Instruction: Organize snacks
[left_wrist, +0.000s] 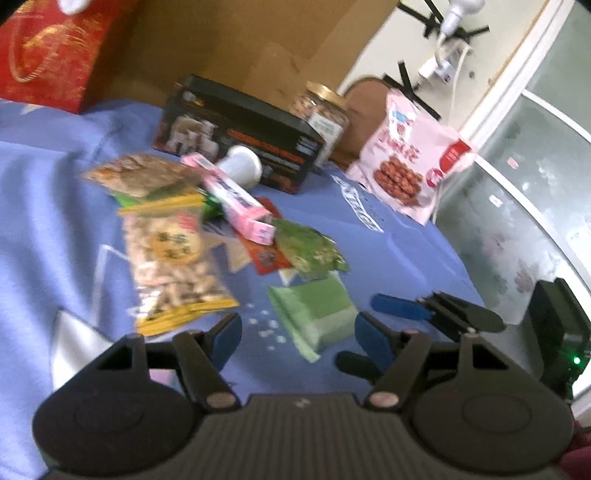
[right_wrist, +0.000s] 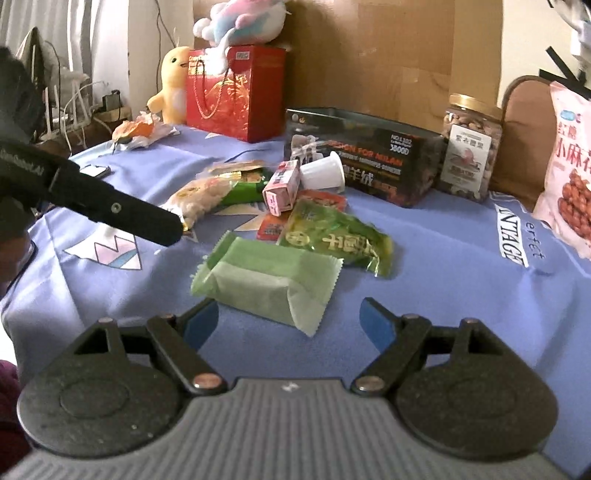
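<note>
**Both grippers open over the snack pile, nothing gripped**

Left wrist view: left gripper (left_wrist: 297, 334) jaws spread wide, blue pads clear of everything. The pale green matte pillow-wrapped snack pack (left_wrist: 314, 314) lies on the blue printed tablecloth (left_wrist: 55, 206) between and just ahead of the fingertips; no pad touches it. Left of that, a clear bag of peanuts with yellow trim (left_wrist: 173, 266). Behind it, a heap: long pink carton (left_wrist: 236, 197) lying diagonal across a glossy dark green pouch (left_wrist: 314, 251) and a small orange-red sachet (left_wrist: 267, 258). A white plastic cup (left_wrist: 242, 166) lies on its side against the long black printed box (left_wrist: 240, 136). Toward the far right edge of the table: a clear jar of nuts with gold lid (left_wrist: 323, 110), then a pink bag of fried twists (left_wrist: 410, 162) leaning upright. The right gripper (left_wrist: 369, 325) comes in from the right; one blue finger shows near the pack. View is blurred.

Right wrist view: right gripper (right_wrist: 288, 321) jaws also wide, empty. The pale green pack (right_wrist: 266, 280) sits just ahead of the pads, nearer the left one, apart from both. Dark green pouch just behind it, touching or overlapping at the corner; can't tell which. Black arm of the left gripper (right_wrist: 122, 218) enters from the left, its tip over the peanut bag (right_wrist: 199, 199). At the far edge: red gift bag with gold cord handles (right_wrist: 236, 92), a yellow plush toy (right_wrist: 171, 85) beside it, a pastel plush (right_wrist: 243, 22) on top.
</note>
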